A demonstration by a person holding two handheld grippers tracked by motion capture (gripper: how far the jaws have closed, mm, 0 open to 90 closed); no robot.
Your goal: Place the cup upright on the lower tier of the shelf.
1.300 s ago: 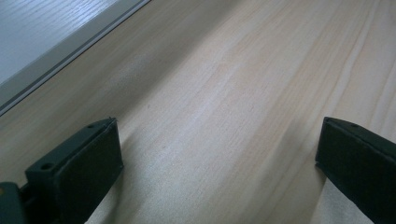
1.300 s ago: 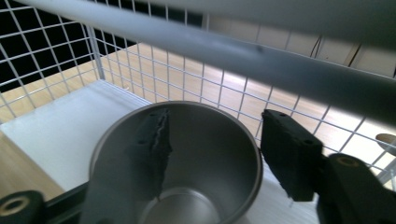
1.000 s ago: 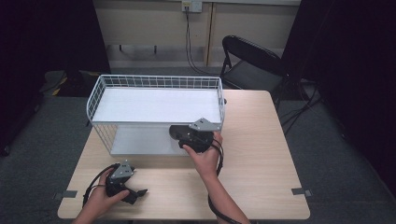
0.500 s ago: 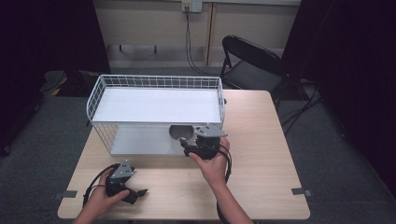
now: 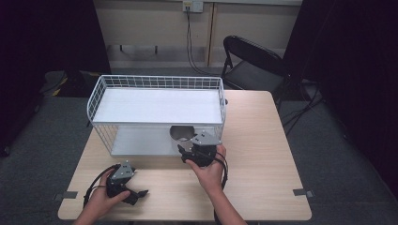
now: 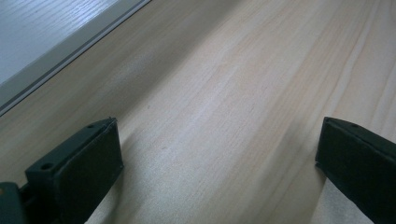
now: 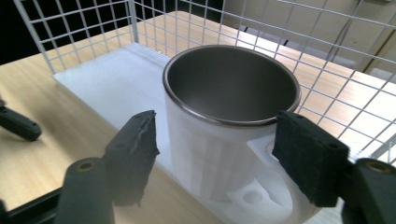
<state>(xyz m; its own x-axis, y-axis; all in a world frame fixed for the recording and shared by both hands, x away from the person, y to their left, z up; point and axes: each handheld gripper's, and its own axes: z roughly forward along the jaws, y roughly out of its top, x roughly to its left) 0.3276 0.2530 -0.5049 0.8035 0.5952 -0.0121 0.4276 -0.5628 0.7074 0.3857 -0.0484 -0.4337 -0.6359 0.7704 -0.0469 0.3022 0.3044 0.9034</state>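
Pale wood table is seen under a white wire rack, on whose lower shelf a white mug with a steel lining is set upright near the front edge. The mug is flanked, not gripped, by the wide-open right gripper. The left gripper is held wide apart over bare wood, with nothing held.

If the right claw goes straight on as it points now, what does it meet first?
Most likely the mug: it stands on the rack's lower shelf, right ahead of the open right claw. How far ahead is hard to judge.
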